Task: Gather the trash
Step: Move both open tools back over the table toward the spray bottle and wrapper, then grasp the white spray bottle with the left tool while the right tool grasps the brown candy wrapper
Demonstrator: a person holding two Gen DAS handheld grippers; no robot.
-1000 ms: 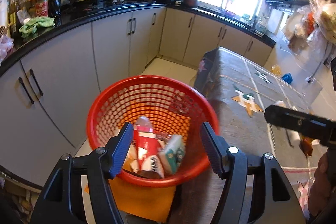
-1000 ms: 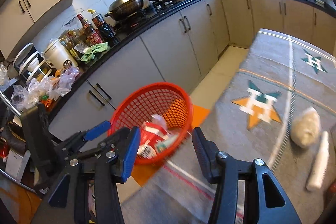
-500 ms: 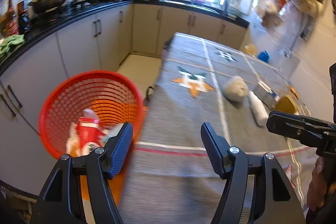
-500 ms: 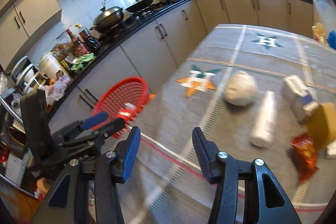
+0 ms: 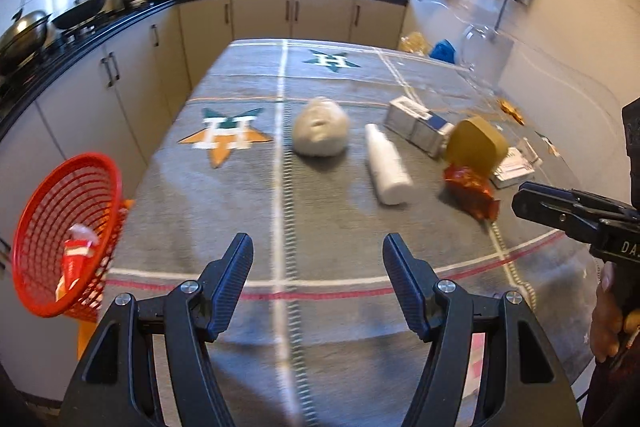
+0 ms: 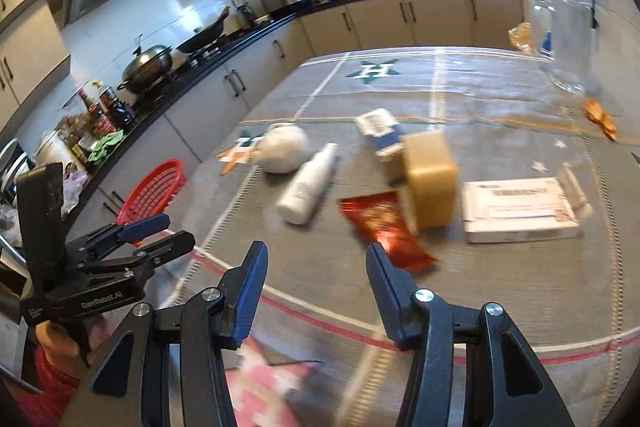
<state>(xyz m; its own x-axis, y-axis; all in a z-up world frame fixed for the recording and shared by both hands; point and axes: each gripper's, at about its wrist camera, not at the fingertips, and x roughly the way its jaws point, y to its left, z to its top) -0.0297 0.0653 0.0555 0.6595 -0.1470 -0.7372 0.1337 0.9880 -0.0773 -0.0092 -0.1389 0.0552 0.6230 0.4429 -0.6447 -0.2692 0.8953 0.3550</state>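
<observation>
A red mesh basket [image 5: 64,239] with trash in it stands off the table's left edge; it also shows in the right wrist view [image 6: 154,189]. On the grey cloth lie a crumpled white wad [image 5: 320,131], a white bottle [image 5: 387,163], a red snack wrapper [image 5: 472,190], a tan tape roll [image 5: 476,145], a blue-white carton [image 5: 418,125] and a flat white box [image 6: 520,209]. My left gripper [image 5: 318,259] is open and empty above the near cloth. My right gripper [image 6: 316,269] is open and empty, just short of the wrapper [image 6: 384,233].
The table [image 5: 248,211] carries a grey cloth with star patterns. A kitchen counter with a wok [image 6: 148,65] and bottles runs along the left. A clear glass jar [image 6: 568,39] stands at the far right of the table. Bags hang on the right wall.
Both grippers have swung right, away from the basket and toward the trash on the table. The basket has slid to the left edge of both views. Both stay open.
</observation>
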